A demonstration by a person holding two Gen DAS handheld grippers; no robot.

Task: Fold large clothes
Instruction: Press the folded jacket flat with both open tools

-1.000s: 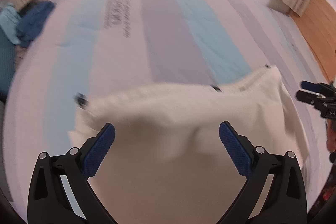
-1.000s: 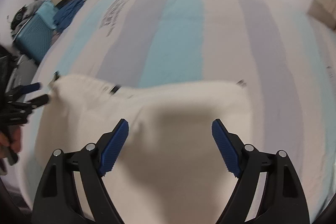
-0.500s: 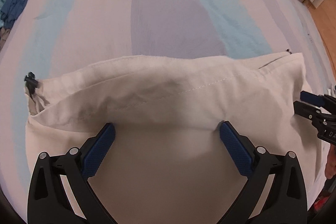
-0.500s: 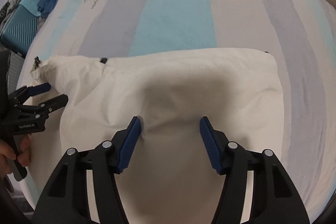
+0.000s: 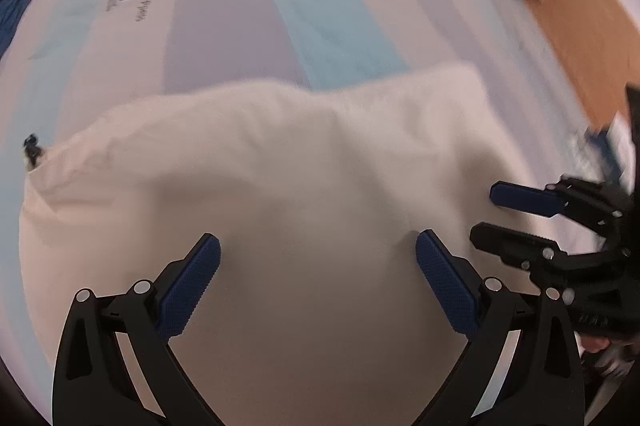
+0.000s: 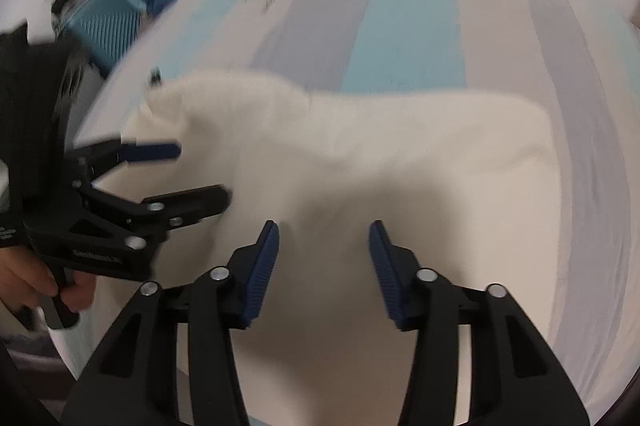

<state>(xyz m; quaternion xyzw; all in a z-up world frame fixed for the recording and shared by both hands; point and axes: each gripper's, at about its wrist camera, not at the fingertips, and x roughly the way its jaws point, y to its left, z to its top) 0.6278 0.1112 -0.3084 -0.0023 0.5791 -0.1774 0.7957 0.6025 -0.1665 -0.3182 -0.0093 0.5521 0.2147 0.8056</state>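
Cream garment (image 5: pixel 280 194) lies on striped bedsheet (image 5: pixel 224 26), bunched, both claws over its near part. Left of garment: drawstring toggle (image 5: pixel 30 142) at far-left corner. My left gripper (image 5: pixel 318 278) spread wide, nothing pinched, cloth just below it. Right of that, right gripper (image 6: pixel 324 258) narrowing, closing, cloth sits between pads, no bite yet I'd say. Tip imo: sink both lower first, grab single edge, else you drag whole bundle.

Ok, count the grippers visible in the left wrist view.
2. The left gripper spreads wide over the cream garment at the bottom; the right gripper, jaws closing, reaches in from the right edge.
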